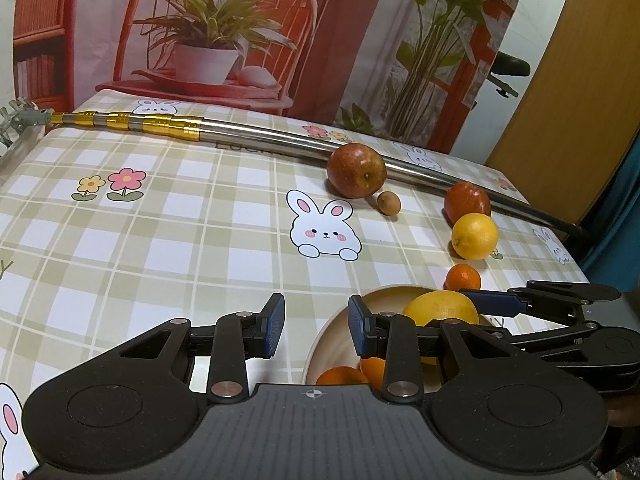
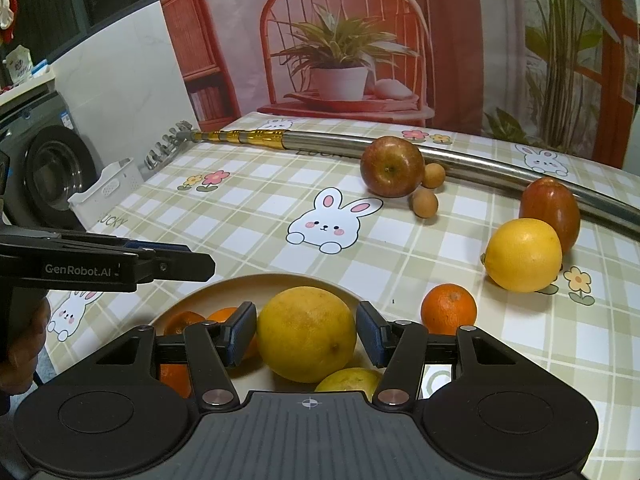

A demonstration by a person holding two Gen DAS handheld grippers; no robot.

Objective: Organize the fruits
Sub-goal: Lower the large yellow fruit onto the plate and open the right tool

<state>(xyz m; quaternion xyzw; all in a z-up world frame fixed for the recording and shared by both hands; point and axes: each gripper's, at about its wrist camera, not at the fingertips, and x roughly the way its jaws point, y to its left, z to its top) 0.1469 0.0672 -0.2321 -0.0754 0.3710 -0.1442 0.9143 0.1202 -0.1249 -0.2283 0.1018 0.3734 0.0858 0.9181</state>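
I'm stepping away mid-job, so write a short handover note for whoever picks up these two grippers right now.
Left gripper: open, empty, at the bowl edge.
Right gripper: jaws flank the large yellow fruit in the bowl; whether the pads press on it is unclear.
Done: bowl also holds oranges and a smaller yellow fruit.
Left: on the tablecloth, two apples, lemon, small orange, two small brown fruits.
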